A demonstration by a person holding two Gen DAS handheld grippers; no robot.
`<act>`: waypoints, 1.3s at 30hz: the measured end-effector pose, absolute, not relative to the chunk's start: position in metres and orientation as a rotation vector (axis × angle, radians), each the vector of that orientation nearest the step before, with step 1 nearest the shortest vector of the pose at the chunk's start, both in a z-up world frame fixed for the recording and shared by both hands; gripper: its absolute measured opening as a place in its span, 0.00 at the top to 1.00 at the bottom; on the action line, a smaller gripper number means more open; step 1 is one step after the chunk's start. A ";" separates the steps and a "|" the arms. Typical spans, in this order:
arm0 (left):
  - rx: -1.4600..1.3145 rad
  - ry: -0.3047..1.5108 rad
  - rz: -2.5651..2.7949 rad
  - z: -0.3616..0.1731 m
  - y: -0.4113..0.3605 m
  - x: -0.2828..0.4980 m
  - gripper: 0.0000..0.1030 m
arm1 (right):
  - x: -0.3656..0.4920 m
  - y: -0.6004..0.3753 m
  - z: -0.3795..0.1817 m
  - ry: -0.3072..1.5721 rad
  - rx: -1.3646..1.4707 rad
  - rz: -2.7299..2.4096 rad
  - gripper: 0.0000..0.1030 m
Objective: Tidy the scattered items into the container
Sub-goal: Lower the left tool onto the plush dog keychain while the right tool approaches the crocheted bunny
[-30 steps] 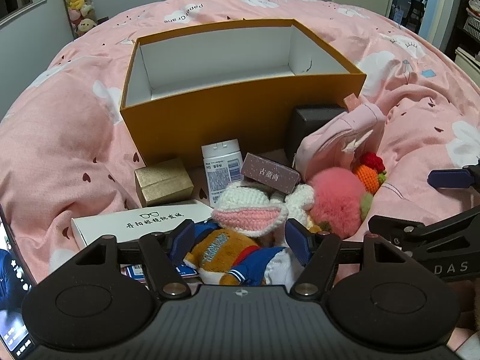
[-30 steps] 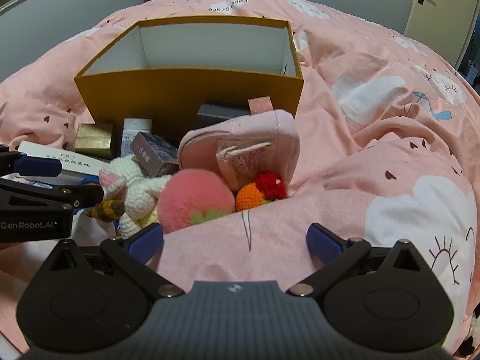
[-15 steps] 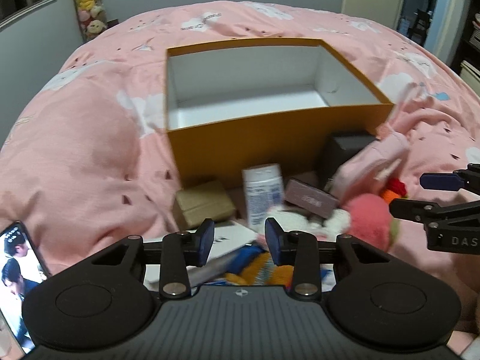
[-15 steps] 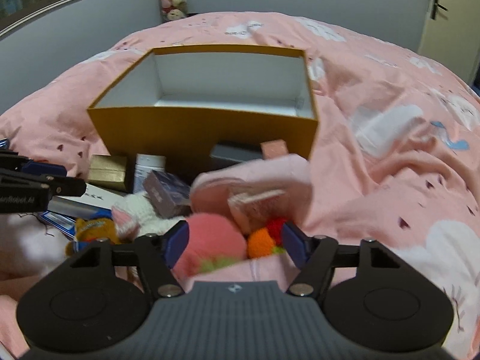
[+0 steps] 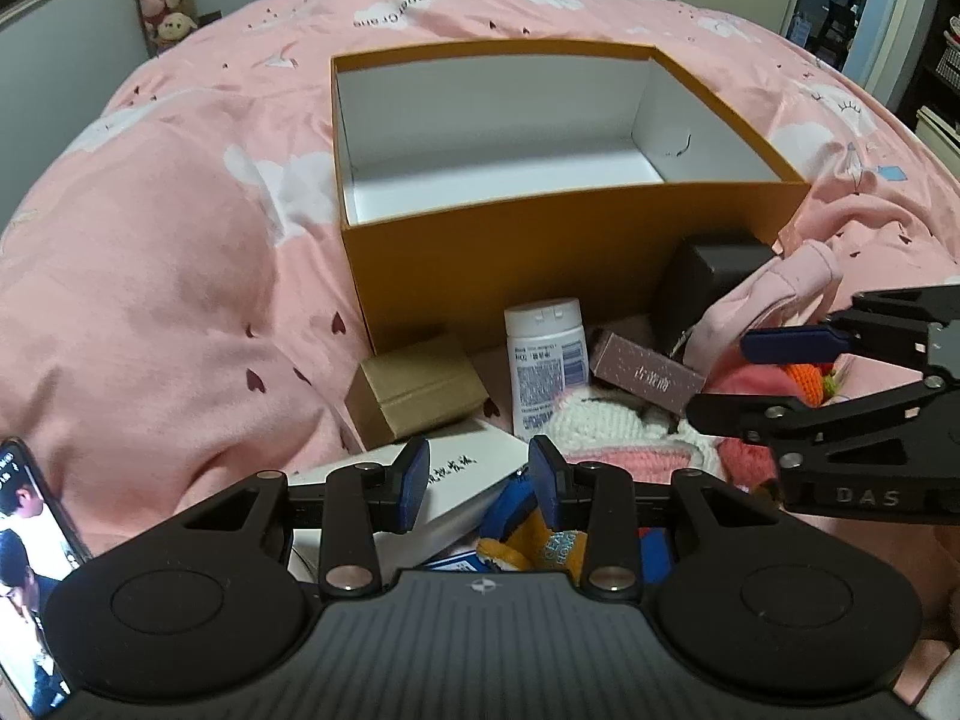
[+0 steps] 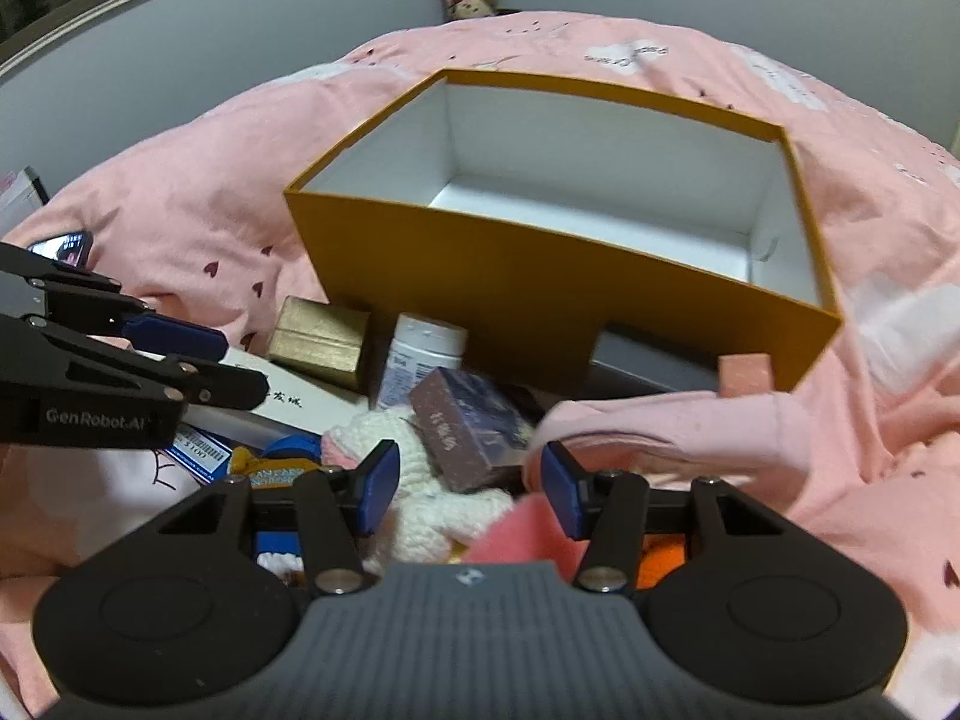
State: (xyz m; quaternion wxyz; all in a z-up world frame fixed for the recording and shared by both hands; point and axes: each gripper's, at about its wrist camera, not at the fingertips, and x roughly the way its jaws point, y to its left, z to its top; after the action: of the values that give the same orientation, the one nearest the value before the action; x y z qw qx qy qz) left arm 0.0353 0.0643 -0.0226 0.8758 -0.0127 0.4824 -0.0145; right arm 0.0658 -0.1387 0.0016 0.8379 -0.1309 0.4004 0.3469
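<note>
Clutter (image 5: 600, 396) hugs box (image 5: 558, 252) front wall — 2 grippers above, fingers apart.

The big orange box (image 5: 540, 252) looks like stiff matt cardboard, lined inside with smooth white paper. It sits on a soft pink cotton duvet (image 5: 180, 276), matt and creased. The small gold box (image 5: 417, 393) is card with a faint metallic sheen; the white bottle (image 5: 546, 360) is smooth plastic with a printed paper label. The mauve carton (image 5: 645, 378) is matt printed card. The white crochet toy (image 6: 420, 480) is knobbly yarn, and the pink pompom (image 5: 750, 381) is fluffy. The pink pouch (image 5: 774, 300) seems soft fabric. Both grippers' frames, left (image 5: 479, 483) and right (image 6: 469, 489), are matt black plastic with blue rubbery pads and shiny metal rivets.
</note>
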 end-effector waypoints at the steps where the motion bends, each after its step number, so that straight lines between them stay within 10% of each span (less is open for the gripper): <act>1: -0.032 1.014 -0.037 -0.024 0.064 0.035 0.59 | 0.066 -0.137 0.000 0.852 -0.286 0.740 0.46; 23: -0.389 1.260 -0.097 -0.032 0.049 0.036 0.53 | 0.045 -0.166 -0.006 0.935 -0.337 0.763 0.52; 39: -0.440 1.351 -0.023 -0.065 0.031 0.053 0.17 | 0.039 -0.176 -0.011 0.936 -0.334 0.748 0.51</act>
State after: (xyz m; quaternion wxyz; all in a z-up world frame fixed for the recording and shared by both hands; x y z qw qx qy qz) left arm 0.0533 0.0312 -0.0648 0.7578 -0.2022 0.6203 -0.0105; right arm 0.0387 -0.1757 -0.0109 0.8127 -0.1564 0.4384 0.3504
